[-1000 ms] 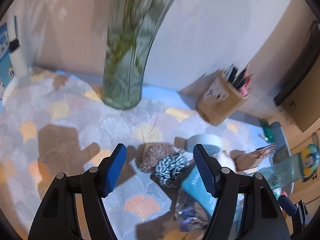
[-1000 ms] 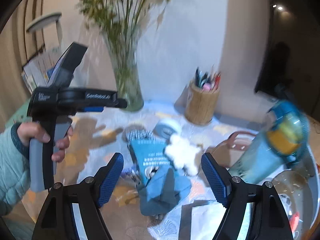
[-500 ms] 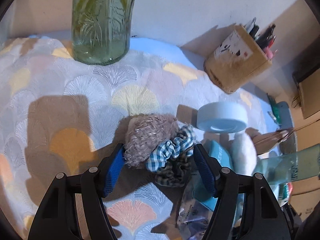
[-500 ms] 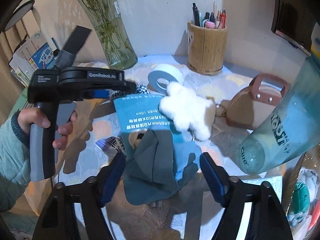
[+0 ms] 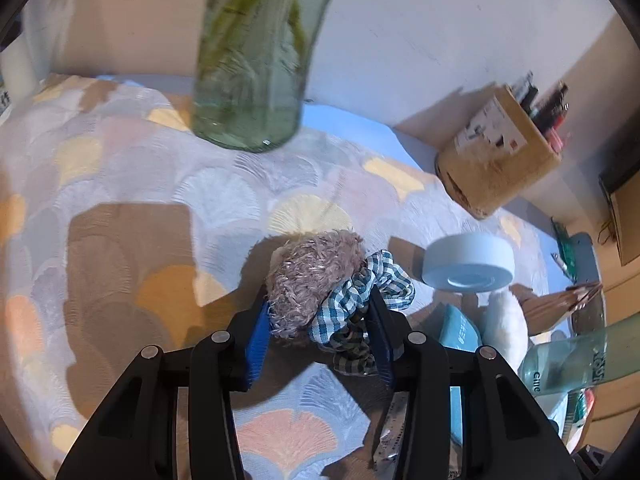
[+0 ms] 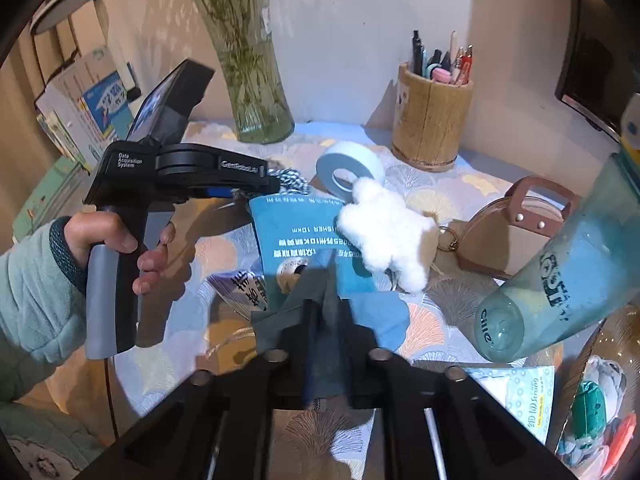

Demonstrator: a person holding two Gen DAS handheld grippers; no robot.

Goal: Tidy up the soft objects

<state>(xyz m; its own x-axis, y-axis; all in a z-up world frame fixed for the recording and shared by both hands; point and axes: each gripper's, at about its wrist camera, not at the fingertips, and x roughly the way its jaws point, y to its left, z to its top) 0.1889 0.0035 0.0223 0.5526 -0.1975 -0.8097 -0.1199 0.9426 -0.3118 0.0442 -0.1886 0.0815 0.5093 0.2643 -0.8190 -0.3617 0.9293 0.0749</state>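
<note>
My left gripper is shut on a bundle of scrunchies: a fuzzy mauve one, a blue-white checked one and a dark checked one below. My right gripper is shut on a grey-blue cloth that lies over a blue printed pouch. A white plush toy lies on the pouch's right side. The left gripper shows in the right wrist view, with the checked scrunchie at its tips.
A glass vase stands at the back, a wooden pen holder at the back right. A blue tape roll, a round tan purse, a tilted teal bottle and packets crowd the patterned tablecloth.
Both grippers have closed: the left on the scrunchies, the right on the grey-blue cloth. Both came down toward the table from a higher position.
</note>
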